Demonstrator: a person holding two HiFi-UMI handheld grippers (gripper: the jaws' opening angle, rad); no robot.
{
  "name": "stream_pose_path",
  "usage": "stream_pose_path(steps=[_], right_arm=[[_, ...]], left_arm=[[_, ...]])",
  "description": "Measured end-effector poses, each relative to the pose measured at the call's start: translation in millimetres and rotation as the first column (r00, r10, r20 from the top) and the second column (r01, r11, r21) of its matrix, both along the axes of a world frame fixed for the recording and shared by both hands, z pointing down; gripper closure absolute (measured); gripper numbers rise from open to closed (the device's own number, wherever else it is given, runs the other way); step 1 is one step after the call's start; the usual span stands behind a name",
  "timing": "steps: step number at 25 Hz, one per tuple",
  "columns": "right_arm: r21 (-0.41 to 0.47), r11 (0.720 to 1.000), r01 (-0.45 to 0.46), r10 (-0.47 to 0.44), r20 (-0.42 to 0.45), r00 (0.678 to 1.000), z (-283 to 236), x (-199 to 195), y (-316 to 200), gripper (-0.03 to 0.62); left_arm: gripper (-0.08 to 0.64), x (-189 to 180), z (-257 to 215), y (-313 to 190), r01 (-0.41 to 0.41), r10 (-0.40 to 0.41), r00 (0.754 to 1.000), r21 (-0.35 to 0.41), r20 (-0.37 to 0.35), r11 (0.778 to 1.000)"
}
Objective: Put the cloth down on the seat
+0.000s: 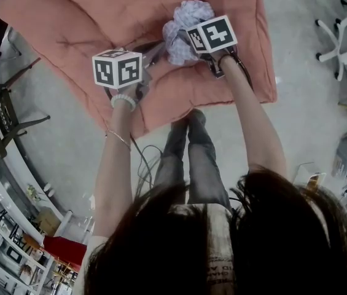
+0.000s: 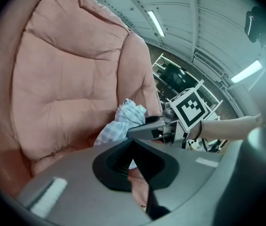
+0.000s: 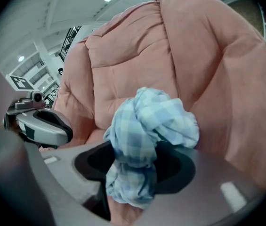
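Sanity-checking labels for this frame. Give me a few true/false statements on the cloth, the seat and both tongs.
1. The blue-and-white checked cloth sits between the right gripper's tongs. True.
2. The left gripper holds a corner of the cloth. False: nothing is between its tongs.
3. The seat is a padded pink cushion. True.
4. The cloth lies spread out flat. False: it is bunched into a wad.

Seat lies open (cloth heaped mid-cushion).

Grey floor, white chair, perhaps shelving
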State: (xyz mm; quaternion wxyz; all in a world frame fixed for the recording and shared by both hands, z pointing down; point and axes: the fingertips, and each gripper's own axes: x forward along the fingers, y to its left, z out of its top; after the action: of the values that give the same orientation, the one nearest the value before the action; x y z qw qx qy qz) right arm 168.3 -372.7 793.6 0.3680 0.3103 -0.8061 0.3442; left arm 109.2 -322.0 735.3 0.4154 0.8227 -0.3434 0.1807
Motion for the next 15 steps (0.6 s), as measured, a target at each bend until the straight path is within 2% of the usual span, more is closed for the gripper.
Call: stream_pose_path(steps=[7, 15], right_arm=[[-0.026, 1.000, -0.011, 0.010, -0.035, 0.999, 19.4, 2.0, 10.9, 0.345], [-0.002, 0.999, -0.040, 0.040, -0.006, 0.999, 8.6, 2.7, 13.7, 0.314]], left_arm=[[0.561, -1.9, 2.5, 2.0, 0.009, -0.009, 1.000, -0.008, -0.006, 1.000], [0.560, -0.7, -2.3, 9.1, 0.011, -0.011, 1.000, -0.019, -0.002, 1.000]])
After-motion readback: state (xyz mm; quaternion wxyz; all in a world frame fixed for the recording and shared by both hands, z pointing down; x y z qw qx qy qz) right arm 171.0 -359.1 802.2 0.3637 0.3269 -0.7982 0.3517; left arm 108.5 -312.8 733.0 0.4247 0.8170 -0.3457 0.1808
